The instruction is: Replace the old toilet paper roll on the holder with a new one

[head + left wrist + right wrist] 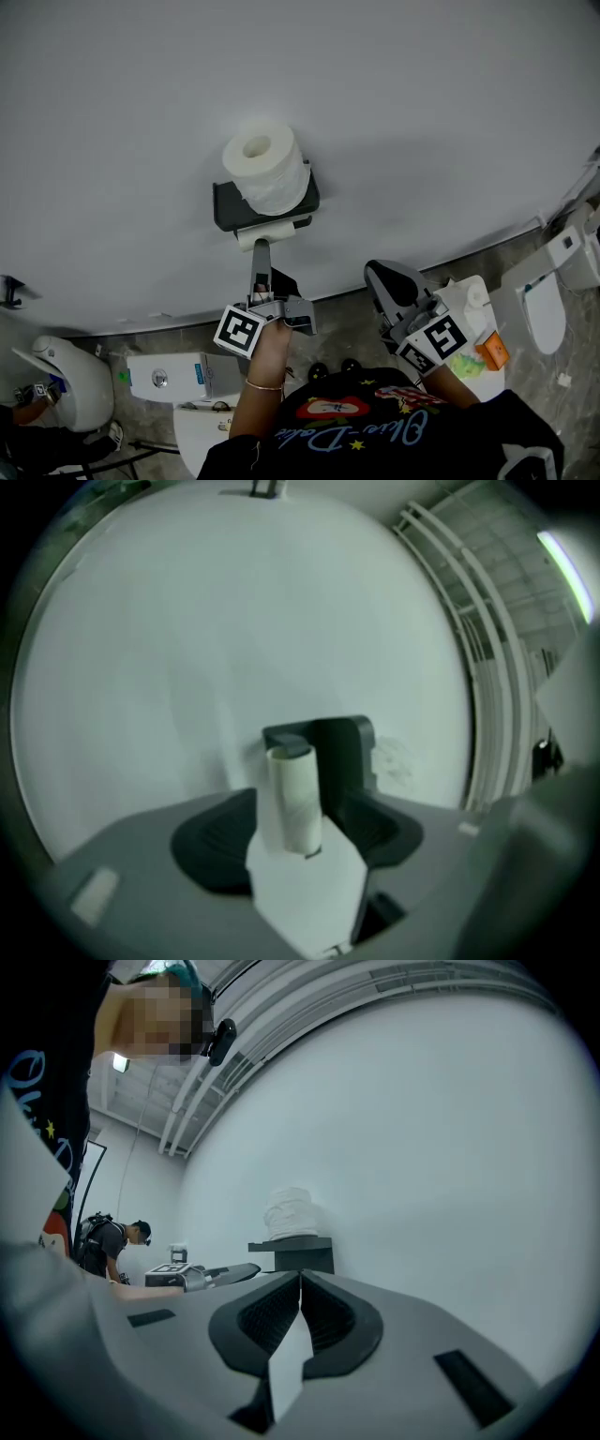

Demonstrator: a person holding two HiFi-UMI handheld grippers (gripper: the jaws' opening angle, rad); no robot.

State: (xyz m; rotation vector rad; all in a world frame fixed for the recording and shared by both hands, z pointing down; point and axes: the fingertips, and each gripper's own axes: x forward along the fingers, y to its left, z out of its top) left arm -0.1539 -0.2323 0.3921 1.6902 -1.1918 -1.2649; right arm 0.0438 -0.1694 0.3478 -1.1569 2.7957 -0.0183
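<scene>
Left hand-held gripper (261,255), bare core (263,234) in holder (223,204), full roll (268,171) atop

The left gripper (261,253) reached forward and slightly upward, jaws wide apart, gripped by the left hand (270,342); the right gripper (378,275) sat alongside, jaws pressed together, empty

claws: 2, left claw (262,255) and right claw (380,274) | full paper roll (265,169): 1, above the left claw, atop the holder | empty cardboard tube (295,794): 1, between the left claw's jaws | holder (225,208): 1 | toilets (544,314): at least 3, below both claws | other person (111,1241): 1, far left of the right claw
</scene>
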